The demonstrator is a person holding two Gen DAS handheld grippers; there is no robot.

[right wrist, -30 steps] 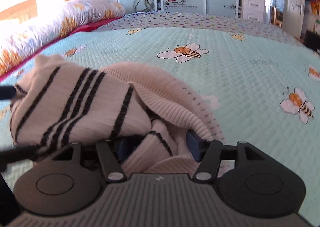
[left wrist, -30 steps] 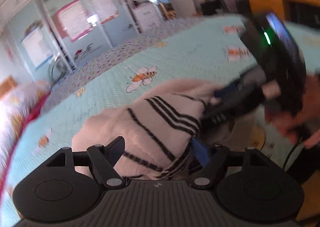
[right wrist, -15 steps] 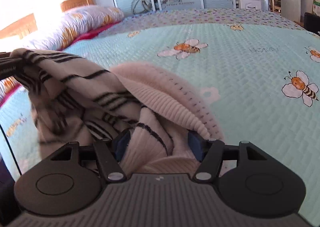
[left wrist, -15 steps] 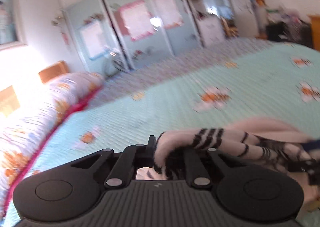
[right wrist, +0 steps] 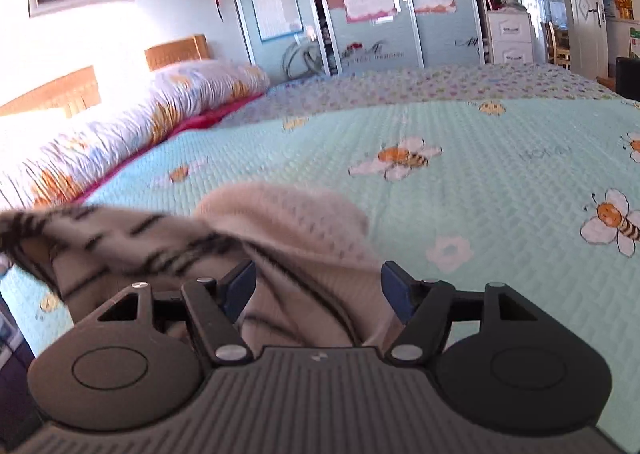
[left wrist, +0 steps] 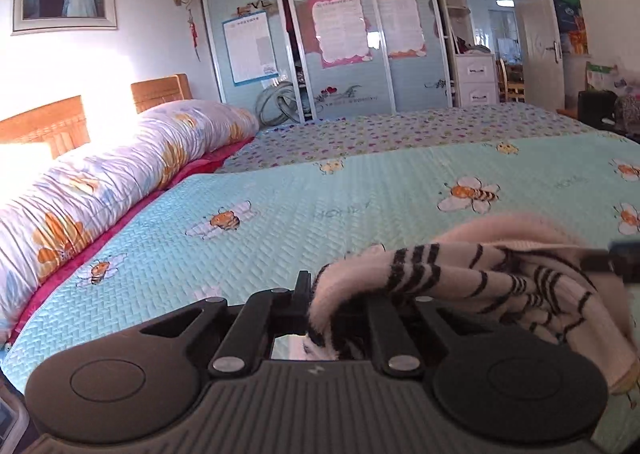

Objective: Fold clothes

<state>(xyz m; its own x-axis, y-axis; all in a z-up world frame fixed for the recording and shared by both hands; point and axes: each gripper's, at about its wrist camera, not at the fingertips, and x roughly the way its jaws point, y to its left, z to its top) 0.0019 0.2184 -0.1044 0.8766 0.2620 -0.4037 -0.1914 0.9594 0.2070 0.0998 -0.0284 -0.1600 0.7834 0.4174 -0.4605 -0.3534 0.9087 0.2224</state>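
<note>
A cream knit sweater with black stripes [left wrist: 480,278] lies bunched on the light blue bee-print quilt [left wrist: 320,206]. My left gripper [left wrist: 340,294] is shut on a striped fold of it and holds that fold off the bed, so the cloth drapes over the fingers. In the right wrist view the sweater [right wrist: 280,222] stretches away to the left. A thick bunch of it sits between the blue pads of my right gripper [right wrist: 316,286], whose jaws are opening. One finger of the right gripper [left wrist: 616,262] shows at the right edge of the left wrist view.
A rolled floral duvet [left wrist: 100,190] runs along the left side of the bed below a wooden headboard [left wrist: 160,92]. A dotted sheet [left wrist: 400,134] covers the far part, with sliding wardrobe doors [left wrist: 340,34] behind. The quilt [right wrist: 480,174] extends right.
My left gripper closed on a striped fold, rolled level and carried it up and to the left. The right gripper's jaws widened around the bunch and it rose a little.
</note>
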